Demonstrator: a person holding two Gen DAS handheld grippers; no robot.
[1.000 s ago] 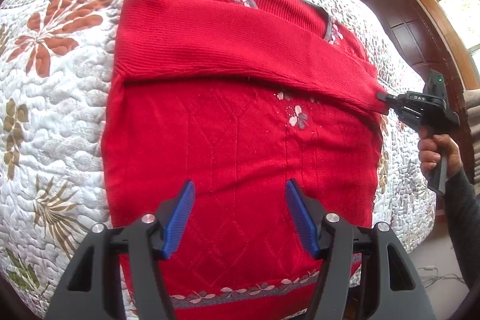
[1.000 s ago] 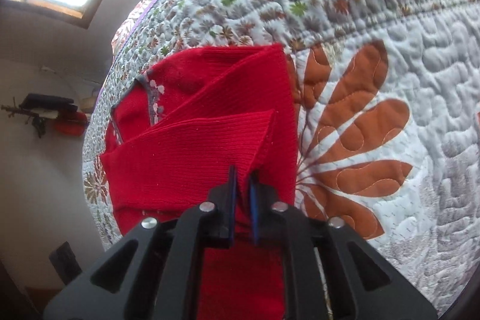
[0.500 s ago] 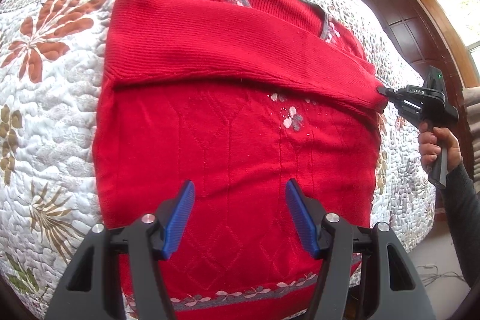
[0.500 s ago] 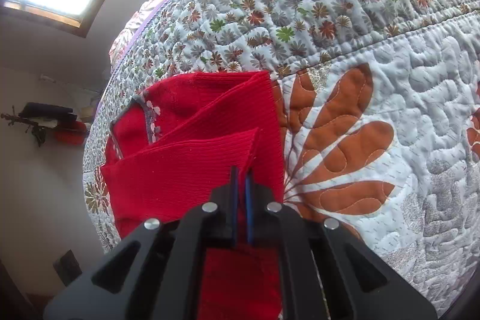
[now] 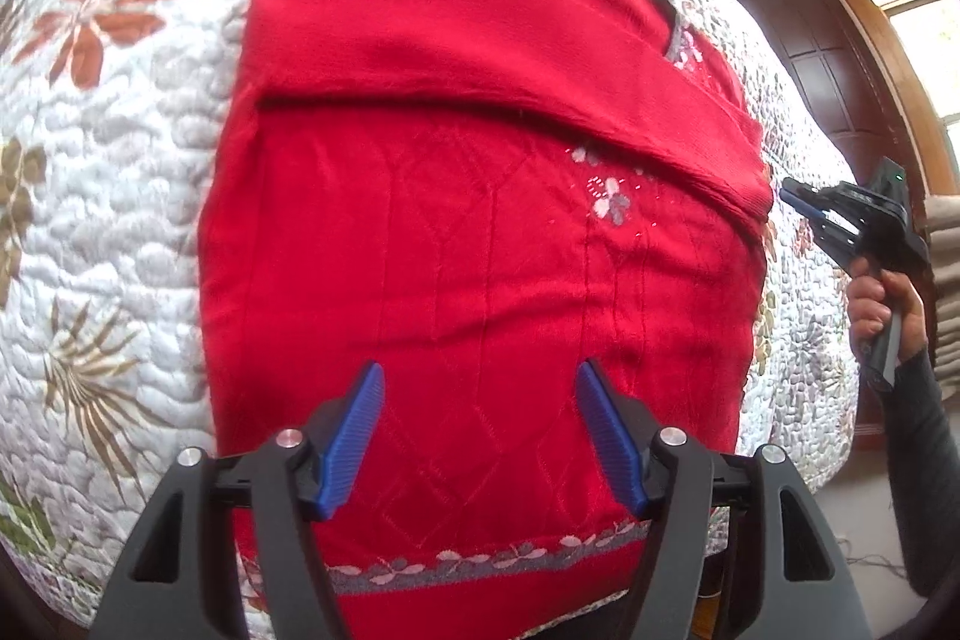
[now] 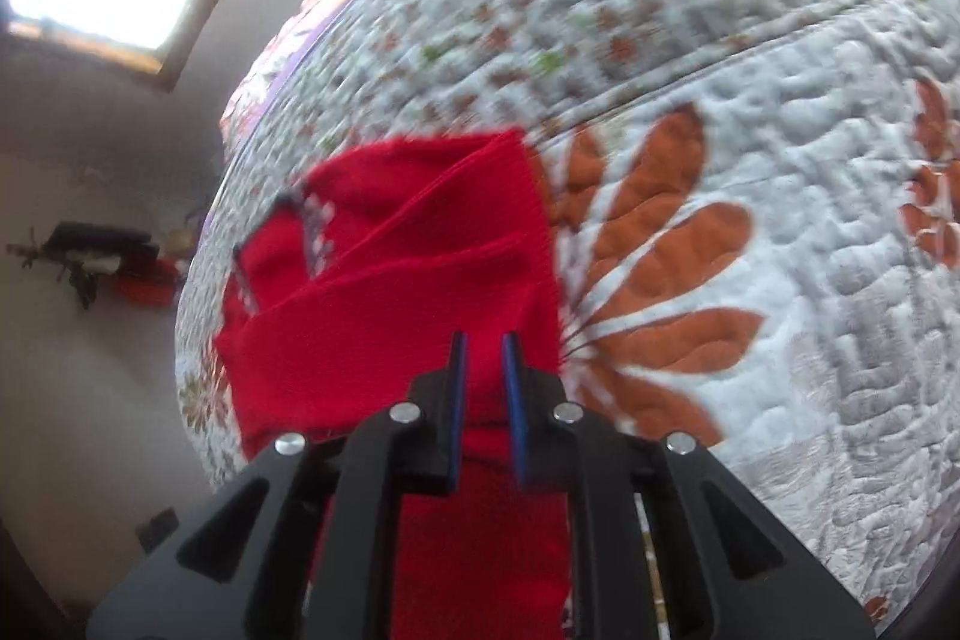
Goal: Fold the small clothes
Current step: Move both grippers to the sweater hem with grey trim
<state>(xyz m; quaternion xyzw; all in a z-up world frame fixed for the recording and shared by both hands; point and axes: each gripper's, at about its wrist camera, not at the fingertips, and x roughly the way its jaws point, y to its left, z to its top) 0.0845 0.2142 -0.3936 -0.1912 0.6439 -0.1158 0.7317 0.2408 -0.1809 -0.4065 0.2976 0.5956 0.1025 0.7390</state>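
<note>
A red knit sweater lies flat on the quilted bed, its sleeve folded across the chest toward the right edge. My left gripper hovers open over the lower body of the sweater, above the grey flowered hem band. In the left wrist view my right gripper sits just off the sleeve cuff, apart from it, held by a hand. The right wrist view shows that right gripper with its jaws slightly parted and nothing between them, the red sweater below.
The floral quilt covers the whole bed; its right edge drops to the floor. A dark wooden door and a window stand at the far right. In the right wrist view a wall and dark items lie beyond the bed.
My right gripper has opened and let go of the sleeve cuff, pulling back slightly to the right. The sleeve now rests across the sweater. The left gripper drifted a little.
</note>
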